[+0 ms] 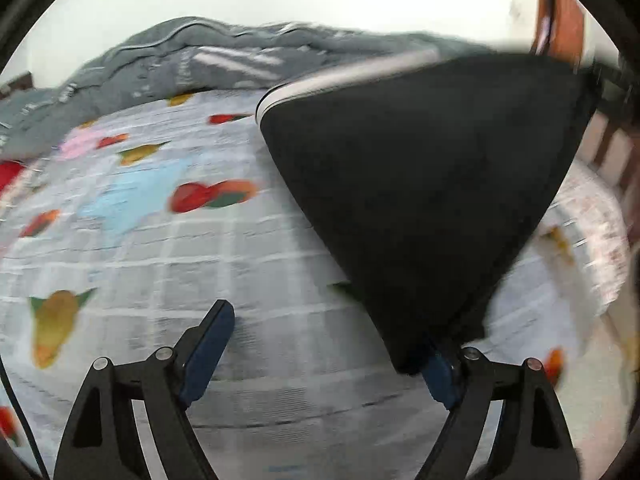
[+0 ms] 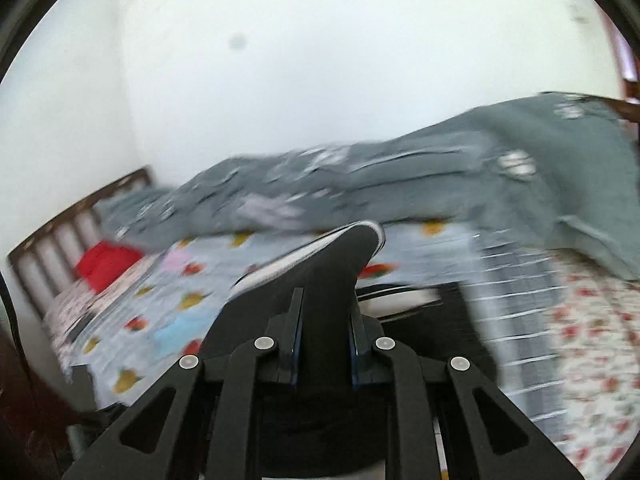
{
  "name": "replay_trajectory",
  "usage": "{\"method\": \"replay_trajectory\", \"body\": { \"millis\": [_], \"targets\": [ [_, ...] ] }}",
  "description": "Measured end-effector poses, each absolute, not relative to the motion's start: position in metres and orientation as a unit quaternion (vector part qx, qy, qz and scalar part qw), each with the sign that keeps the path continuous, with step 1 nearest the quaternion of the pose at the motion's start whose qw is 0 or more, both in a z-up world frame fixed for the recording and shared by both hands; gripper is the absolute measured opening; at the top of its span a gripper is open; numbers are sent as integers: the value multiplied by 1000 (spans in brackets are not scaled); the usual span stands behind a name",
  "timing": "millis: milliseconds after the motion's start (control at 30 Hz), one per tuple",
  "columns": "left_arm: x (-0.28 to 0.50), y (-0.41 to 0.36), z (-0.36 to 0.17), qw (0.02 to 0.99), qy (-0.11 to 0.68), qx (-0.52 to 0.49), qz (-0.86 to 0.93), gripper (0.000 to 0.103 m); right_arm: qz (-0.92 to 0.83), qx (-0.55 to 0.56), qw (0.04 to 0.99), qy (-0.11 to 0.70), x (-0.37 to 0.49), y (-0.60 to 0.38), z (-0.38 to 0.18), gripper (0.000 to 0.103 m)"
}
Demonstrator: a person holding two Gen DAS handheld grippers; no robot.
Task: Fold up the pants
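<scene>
The black pants (image 1: 420,184) with a white side stripe hang lifted above the bed. In the left wrist view my left gripper (image 1: 324,344) is wide open; the cloth drapes over its right finger (image 1: 440,372), and the left finger (image 1: 208,344) is bare. In the right wrist view my right gripper (image 2: 324,308) is shut on the black pants (image 2: 320,272), which rise between the fingers toward the striped edge (image 2: 304,256). Both views are motion blurred.
The bed has a grey checked sheet with fruit prints (image 1: 160,240). A rumpled grey blanket (image 2: 400,184) lies along the far side by the white wall. A red cushion (image 2: 106,264) sits near the wooden headboard (image 2: 60,232). A floral sheet (image 2: 592,344) is at right.
</scene>
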State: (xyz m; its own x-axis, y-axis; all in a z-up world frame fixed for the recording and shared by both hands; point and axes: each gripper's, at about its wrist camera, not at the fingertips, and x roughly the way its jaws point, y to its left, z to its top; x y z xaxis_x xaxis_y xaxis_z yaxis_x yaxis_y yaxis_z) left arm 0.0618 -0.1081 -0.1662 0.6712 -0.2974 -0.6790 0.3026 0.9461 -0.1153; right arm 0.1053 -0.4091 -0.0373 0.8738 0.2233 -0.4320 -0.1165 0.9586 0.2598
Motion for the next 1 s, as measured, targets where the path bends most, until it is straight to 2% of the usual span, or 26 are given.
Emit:
{"method": "replay_trajectory", "body": {
  "millis": [67,200,267,333,633,767,867,1000],
  "targets": [
    [62,-113,-164,909,371,-9,-188,86,45,115,961,248,104,-438,-57,16],
    [61,-123,-167,903,380,2,-199,87,-31,116,928,353,129,-472,-136,18],
    [56,-122,-165,902,380,7,-205,85,-37,120,917,379,135,-475,-160,19],
    [49,-116,-163,900,380,7,-213,85,-43,108,922,370,129,-475,-155,26],
    [49,-93,-136,912,346,-23,-221,83,-57,50,957,281,99,-450,-98,29],
    [70,-117,-136,912,350,-6,-213,83,-49,20,945,324,115,-432,-124,30],
    [83,-136,-155,900,389,28,-194,84,-60,20,919,390,130,-437,-161,28],
    [90,-135,-165,897,391,16,-204,85,-53,7,925,376,122,-436,-146,30]
  ]
}}
